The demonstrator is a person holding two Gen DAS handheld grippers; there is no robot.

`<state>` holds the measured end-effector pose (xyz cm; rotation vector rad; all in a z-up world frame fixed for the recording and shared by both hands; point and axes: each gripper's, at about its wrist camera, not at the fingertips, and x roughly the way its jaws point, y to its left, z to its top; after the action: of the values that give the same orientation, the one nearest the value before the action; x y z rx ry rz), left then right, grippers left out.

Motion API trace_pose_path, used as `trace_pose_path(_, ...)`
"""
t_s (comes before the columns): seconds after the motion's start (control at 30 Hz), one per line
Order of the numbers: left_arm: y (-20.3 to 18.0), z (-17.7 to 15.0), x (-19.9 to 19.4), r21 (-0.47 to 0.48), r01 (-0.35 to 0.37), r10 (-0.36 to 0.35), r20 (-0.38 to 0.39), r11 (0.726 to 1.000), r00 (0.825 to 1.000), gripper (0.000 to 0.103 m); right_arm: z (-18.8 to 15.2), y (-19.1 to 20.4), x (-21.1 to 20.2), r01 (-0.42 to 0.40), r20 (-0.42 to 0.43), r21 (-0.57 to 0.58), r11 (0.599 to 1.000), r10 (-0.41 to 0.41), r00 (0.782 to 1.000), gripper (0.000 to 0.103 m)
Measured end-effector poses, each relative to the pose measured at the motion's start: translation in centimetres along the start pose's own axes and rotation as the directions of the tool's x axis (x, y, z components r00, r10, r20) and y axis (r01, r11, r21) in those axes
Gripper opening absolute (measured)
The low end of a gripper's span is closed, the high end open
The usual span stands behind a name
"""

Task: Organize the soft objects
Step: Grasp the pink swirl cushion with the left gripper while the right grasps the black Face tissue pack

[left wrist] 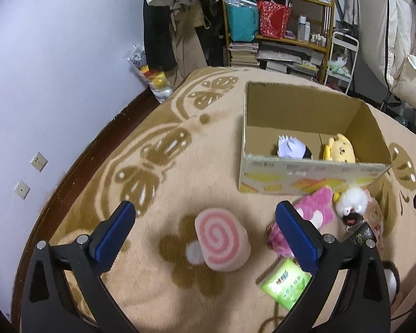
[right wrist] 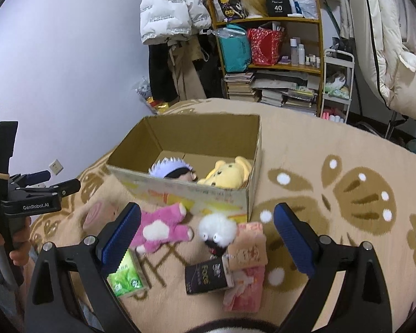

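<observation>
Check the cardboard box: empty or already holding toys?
Holding toys: the cardboard box contains a yellow plush and a purple-haired doll.

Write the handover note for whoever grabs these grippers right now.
Left gripper: open, empty, over the pink swirl cushion.
Right gripper: open, empty, over the white fluffy toy.
Done: purple-haired doll and yellow plush are in the cardboard box.
Left: swirl cushion, pink plush and white fluffy toy lie on the blanket before the box.
</observation>
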<state>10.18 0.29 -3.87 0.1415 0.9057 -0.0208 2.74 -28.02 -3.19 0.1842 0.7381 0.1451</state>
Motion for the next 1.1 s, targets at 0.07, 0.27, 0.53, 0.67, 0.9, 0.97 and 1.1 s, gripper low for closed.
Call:
trace_pose_path(0.07,0.0,-0.4,0.2,-0.001,0.001,-0.001,-0.013,1.0,1.0,0.1,-0.6,0.3,0.0,-0.008,-0.013,0.002,1.0,0.008,1.0,0.1)
trace_pose_path(0.27,-0.5,-0.9,0.5,0.032,-0.016,0.017,-0.038,0.999,0.999,0.1,-1.9,1.1,0.3,-0.008,-0.04,-0.034,0.999,0.006,0.999,0.1)
trace_pose_path(0.53,-0.2,-1.4,2.0,0.03,-0.023,0.026,-0.098,0.999,0.995,0.1,-3.4,2.2,2.0,-0.006,-0.105,-0.064,0.998,-0.001,0.994,0.1)
trace_pose_path(0.67,-0.2,-1.6,3.2,0.033,-0.025,0.03,-0.138,0.999,0.99,0.1,-4.0,2.6,3.6,-0.001,-0.15,-0.078,0.997,-0.011,0.989,0.096)
trace_pose_path(0.9,-0.6,-1.8,5.2,0.054,-0.014,0.025,-0.209,0.998,0.977,0.1,-5.1,2.6,6.2,0.005,-0.236,-0.082,0.997,-0.024,0.971,0.095)
trace_pose_path(0.97,-0.8,-1.8,5.7,0.065,-0.025,0.039,-0.225,0.998,0.974,0.1,-5.3,2.4,6.9,0.005,-0.253,-0.069,0.998,-0.023,0.967,0.095)
trace_pose_path(1.1,-1.2,-2.0,6.6,0.079,-0.031,0.05,-0.249,0.996,0.967,0.1,-5.6,2.0,8.0,0.013,-0.285,-0.058,0.998,-0.029,0.958,0.095)
